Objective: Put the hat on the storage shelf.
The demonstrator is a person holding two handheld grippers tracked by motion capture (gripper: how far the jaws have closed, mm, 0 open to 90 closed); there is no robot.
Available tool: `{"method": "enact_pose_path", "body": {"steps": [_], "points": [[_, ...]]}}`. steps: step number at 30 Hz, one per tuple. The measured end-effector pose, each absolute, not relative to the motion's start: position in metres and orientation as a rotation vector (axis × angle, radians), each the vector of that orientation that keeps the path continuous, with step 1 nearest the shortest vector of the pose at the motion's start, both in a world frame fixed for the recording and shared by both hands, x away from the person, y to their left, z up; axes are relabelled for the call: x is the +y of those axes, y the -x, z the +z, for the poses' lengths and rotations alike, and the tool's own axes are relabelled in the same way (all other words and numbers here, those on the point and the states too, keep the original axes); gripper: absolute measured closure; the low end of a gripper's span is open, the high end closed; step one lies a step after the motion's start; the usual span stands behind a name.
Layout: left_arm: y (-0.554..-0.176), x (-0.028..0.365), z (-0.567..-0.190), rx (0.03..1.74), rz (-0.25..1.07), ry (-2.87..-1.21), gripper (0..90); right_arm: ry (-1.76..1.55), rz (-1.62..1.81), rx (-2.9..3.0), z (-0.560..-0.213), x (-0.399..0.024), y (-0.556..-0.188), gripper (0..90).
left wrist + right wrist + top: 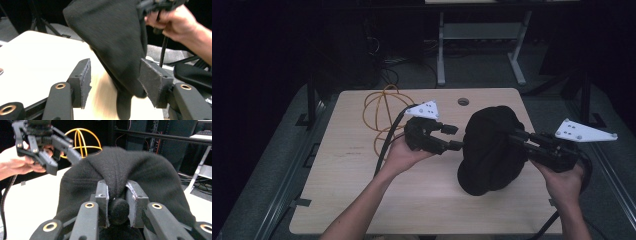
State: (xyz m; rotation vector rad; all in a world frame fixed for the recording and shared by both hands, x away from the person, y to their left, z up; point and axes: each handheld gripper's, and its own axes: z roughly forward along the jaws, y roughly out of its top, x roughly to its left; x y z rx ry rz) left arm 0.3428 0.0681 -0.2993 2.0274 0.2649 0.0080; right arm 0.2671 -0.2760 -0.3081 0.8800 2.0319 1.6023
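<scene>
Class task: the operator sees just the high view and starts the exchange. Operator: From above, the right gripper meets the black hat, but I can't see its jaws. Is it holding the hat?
Observer: Yes. In the right gripper view, the right gripper is shut on a bunched fold of the black hat.
Operator: And the left gripper, has it closed on the hat's edge?
Observer: No. In the left gripper view, the left gripper is open, with the hat's lower edge hanging between its pads, nearer the right-hand one.
Operator: What is the orange thing behind it?
Observer: The right gripper view shows an orange wire frame shaped like a dome of crossing hoops.
</scene>
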Motion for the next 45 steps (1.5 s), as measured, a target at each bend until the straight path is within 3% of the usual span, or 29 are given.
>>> {"method": "enact_pose_path", "body": {"steps": [11, 45], "points": [[-0.323, 0.097, -0.314, 0.281, 0.121, -2.118, 39.5, -0.905, 1.57, 2.05, -0.3, -0.277, -0.282, 72.9], [-0.287, 0.176, -0.377, 0.405, 0.166, -2.154, 34.8, -0.796, 1.591, 2.124, -0.249, -0.23, -0.329, 72.8]]}}
